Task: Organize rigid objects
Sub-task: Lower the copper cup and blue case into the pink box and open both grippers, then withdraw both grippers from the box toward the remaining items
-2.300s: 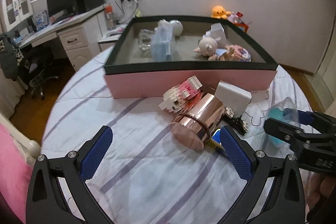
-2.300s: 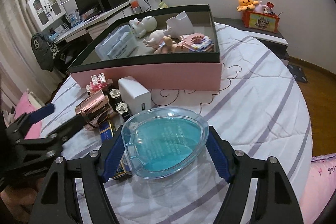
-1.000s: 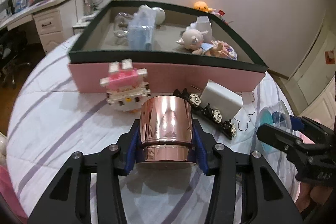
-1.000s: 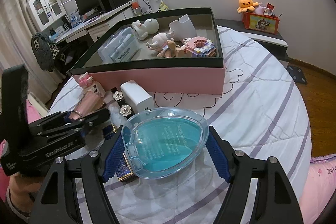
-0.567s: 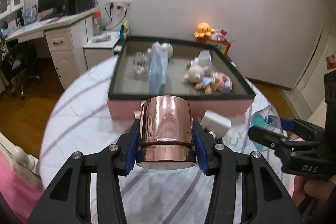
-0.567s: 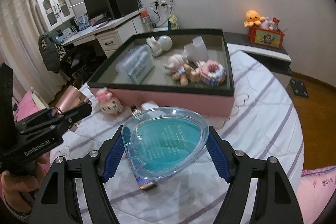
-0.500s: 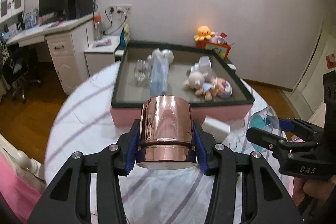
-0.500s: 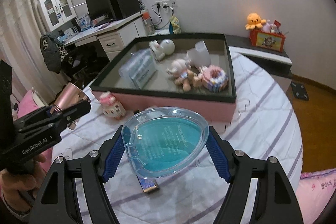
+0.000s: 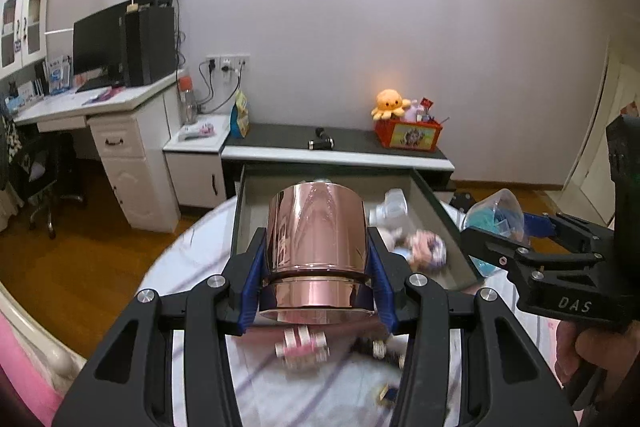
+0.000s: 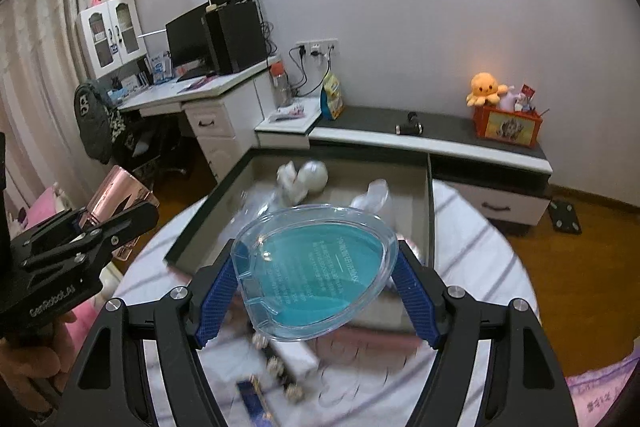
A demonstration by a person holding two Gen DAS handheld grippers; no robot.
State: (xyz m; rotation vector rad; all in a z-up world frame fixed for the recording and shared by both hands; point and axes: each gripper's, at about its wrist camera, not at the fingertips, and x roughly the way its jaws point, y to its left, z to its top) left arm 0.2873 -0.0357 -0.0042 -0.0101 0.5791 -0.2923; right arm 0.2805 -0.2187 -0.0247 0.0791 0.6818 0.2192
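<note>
Presently, one rose-gold cup (image 9: 318, 251) clamped in the left tongs (image 9: 316, 279) and one clear heart-shaped case (image 10: 314, 269) with teal insert clamped in the right tongs (image 10: 316, 291), both carried aloft toward the one open box (image 9: 440, 211) at twelve o'clock, apparently for stowing beside its toys.

Box (image 9: 438, 211) on table (image 9: 192, 239), toys (image 9: 424, 245) inside.
</note>
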